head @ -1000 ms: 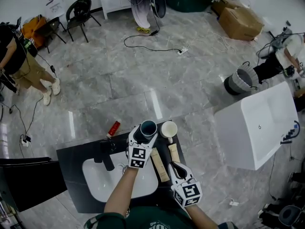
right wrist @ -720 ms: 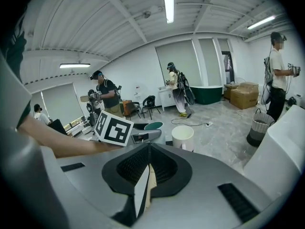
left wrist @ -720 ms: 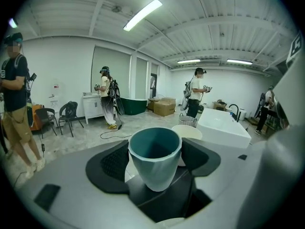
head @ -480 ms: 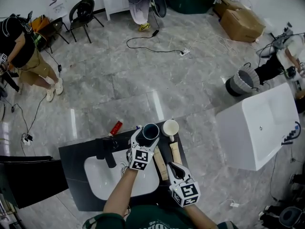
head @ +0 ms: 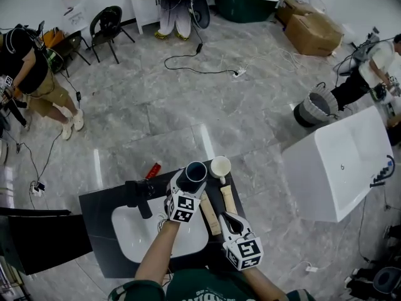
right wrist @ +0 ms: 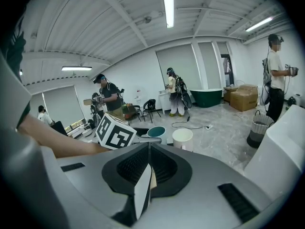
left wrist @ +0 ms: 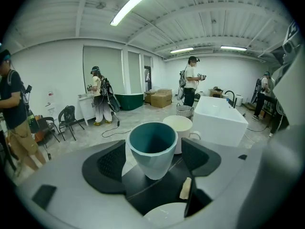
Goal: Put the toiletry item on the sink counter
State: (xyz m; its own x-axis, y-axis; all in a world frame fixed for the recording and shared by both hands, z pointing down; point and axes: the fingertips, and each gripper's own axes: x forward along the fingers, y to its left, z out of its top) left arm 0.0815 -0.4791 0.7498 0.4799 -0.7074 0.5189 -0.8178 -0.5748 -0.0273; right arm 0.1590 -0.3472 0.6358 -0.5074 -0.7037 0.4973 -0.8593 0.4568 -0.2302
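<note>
Barely shifted since a second ago, our left gripper (left wrist: 153, 160) has its jaws released around the teal cup (left wrist: 152, 144), set on the worktop (head: 100, 202) beside the white mug (left wrist: 185, 127), so placement looks done; the right gripper (right wrist: 145, 175) has its jaws clenched on a cream tube (right wrist: 142, 195).

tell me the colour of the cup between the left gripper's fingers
Teal cup, clearest in the left gripper view.

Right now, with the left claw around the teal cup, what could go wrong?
The teal cup stands nearly against the cream mug, so closing or lifting the left claw askew could knock the mug. Both appear close to the far edge of the black counter; a push might send one off.
</note>
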